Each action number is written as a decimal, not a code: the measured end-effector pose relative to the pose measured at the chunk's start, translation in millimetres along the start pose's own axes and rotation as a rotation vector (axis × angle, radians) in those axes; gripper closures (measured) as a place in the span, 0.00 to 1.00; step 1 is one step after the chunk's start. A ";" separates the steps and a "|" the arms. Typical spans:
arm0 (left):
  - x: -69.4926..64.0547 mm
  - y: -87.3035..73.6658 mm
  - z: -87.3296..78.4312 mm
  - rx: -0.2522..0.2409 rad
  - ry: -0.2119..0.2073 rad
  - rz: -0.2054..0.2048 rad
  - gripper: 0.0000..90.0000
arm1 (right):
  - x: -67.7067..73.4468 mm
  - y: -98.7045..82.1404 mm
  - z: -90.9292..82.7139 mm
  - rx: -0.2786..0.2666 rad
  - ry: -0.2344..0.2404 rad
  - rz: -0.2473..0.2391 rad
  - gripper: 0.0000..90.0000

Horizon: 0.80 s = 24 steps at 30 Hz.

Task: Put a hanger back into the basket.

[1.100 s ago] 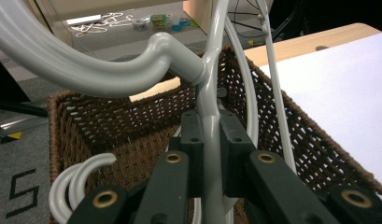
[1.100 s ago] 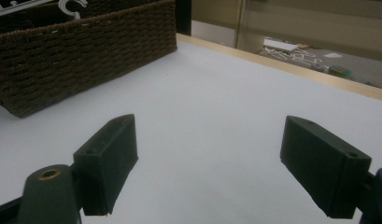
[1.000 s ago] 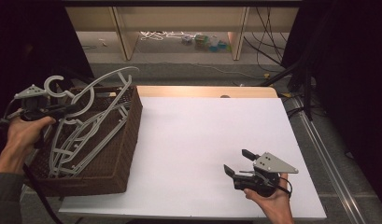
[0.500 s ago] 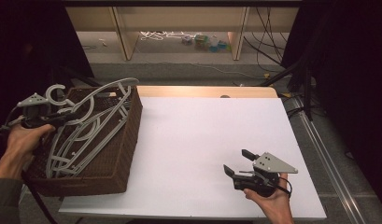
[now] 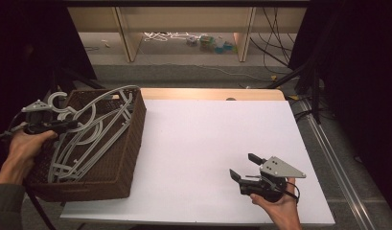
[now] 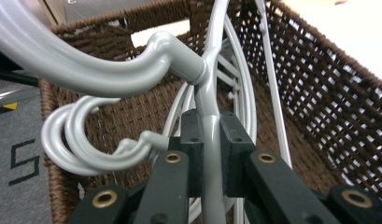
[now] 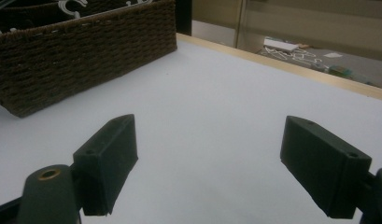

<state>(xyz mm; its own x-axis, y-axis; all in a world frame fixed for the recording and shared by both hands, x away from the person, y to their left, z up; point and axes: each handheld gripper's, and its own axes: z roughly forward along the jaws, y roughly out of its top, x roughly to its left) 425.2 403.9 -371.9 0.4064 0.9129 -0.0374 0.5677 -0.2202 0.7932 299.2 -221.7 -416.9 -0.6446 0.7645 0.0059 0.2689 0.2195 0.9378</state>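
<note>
Clamping grey hanger (image 6: pixel 211 140) over wicker basket (image 5: pixel 121 167), left tool (image 5: pixel 64 125), right tool (image 5: pixel 245 166) apart.

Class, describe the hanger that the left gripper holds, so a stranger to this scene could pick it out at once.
Start at the brown wicker basket on the left end of the white table. Several grey plastic hangers lie in it. The one meant is the hanger whose neck is clamped in the left gripper, with its hook raised above the hooks of the others.
</note>
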 end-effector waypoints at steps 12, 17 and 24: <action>6.7 -3.3 -3.5 0.004 0.014 -0.027 0.91 | -0.6 0.3 -1.0 0.007 -0.005 -0.004 0.22; 6.6 -1.8 -3.6 0.034 0.035 0.015 0.91 | -0.5 0.4 -1.1 0.010 -0.006 -0.006 0.22; 6.6 -2.9 4.4 0.074 0.043 0.031 0.91 | -0.4 0.5 -1.2 0.010 -0.006 -0.005 0.22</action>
<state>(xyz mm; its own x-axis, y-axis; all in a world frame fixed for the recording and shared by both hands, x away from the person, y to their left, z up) 429.4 409.1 -377.1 0.3941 0.9190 0.0135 0.6073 -0.2714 0.7467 298.7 -222.6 -416.0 -0.6416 0.7670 -0.0007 0.2727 0.2291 0.9344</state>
